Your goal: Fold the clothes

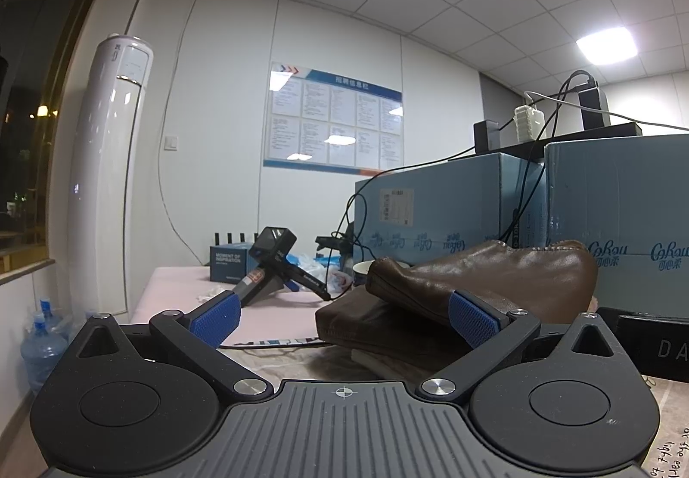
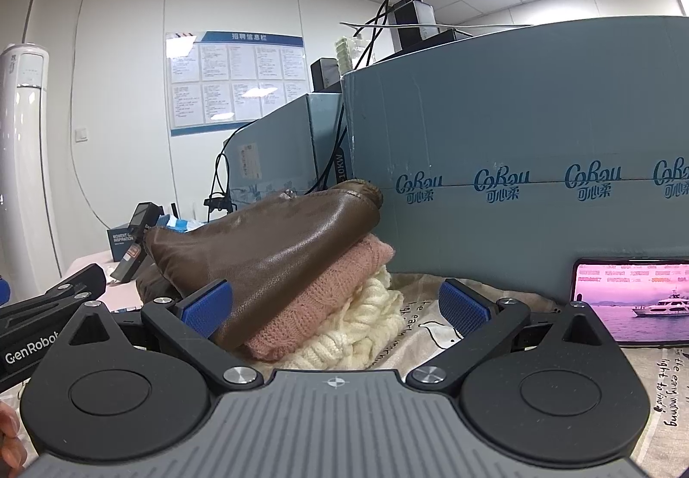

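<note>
A folded brown leather garment (image 2: 275, 237) lies on top of a stack, over a pink knit sweater (image 2: 331, 288) and a cream cable-knit sweater (image 2: 366, 327). In the left wrist view the brown garment (image 1: 495, 275) lies folded in front, just beyond the fingers. My left gripper (image 1: 344, 318) is open and empty, low over the table, with its right pad beside the garment's edge. My right gripper (image 2: 336, 305) is open and empty, its jaws either side of the stack's near end. The left gripper's body (image 2: 47, 314) shows at the left of the right wrist view.
Blue-grey cardboard boxes (image 2: 516, 159) stand right behind the stack, with cables and devices on top. A phone (image 2: 633, 301) with a lit screen leans against the box. A spare handheld gripper (image 1: 275, 262) and a small blue box (image 1: 228, 262) lie on the pink table surface (image 1: 181, 288).
</note>
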